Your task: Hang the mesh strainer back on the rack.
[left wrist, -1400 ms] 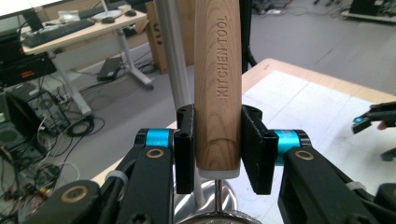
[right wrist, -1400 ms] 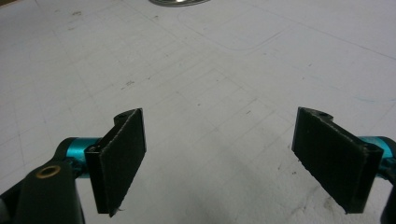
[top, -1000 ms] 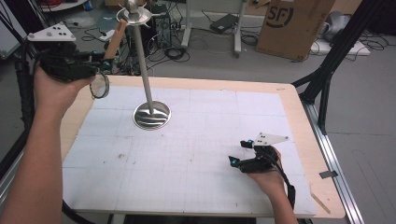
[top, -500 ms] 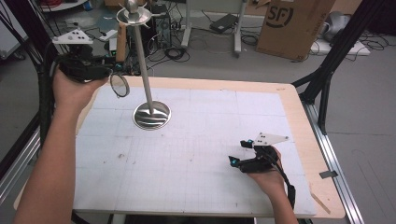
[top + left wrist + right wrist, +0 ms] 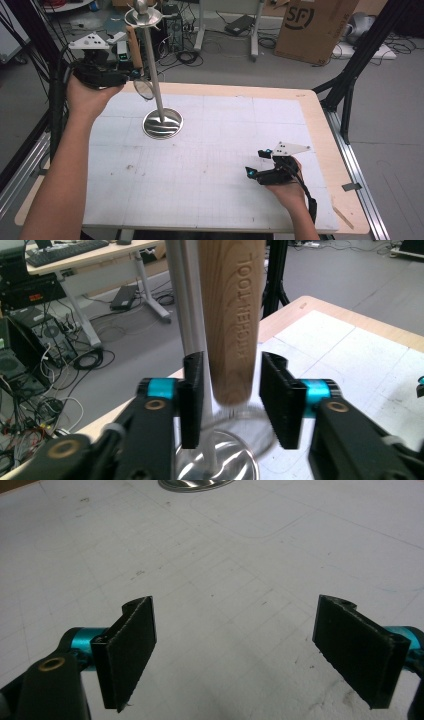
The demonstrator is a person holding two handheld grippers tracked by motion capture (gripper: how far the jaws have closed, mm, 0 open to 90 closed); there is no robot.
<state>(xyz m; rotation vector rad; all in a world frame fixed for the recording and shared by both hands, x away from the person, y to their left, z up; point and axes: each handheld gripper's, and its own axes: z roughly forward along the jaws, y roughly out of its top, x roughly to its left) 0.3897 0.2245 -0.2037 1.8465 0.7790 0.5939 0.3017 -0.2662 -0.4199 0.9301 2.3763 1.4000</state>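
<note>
The wooden handle [image 5: 231,320] of the utensil hangs upright against the metal stand's pole [image 5: 154,75], with its wire ring [image 5: 144,89] just below your left hand. In the left gripper view the handle sits between the two black pads: the left pad looks to touch it, while a narrow gap shows on the right. Your left gripper [image 5: 231,400] has just been easing its jaws apart, so the pads flank the wood without clamping it. The stand's round base [image 5: 162,123] rests on the white table mat [image 5: 225,150], near the far left corner. Your right gripper [image 5: 250,650] lies low on the mat, well apart from the stand, its jaws spread wide around nothing.
</note>
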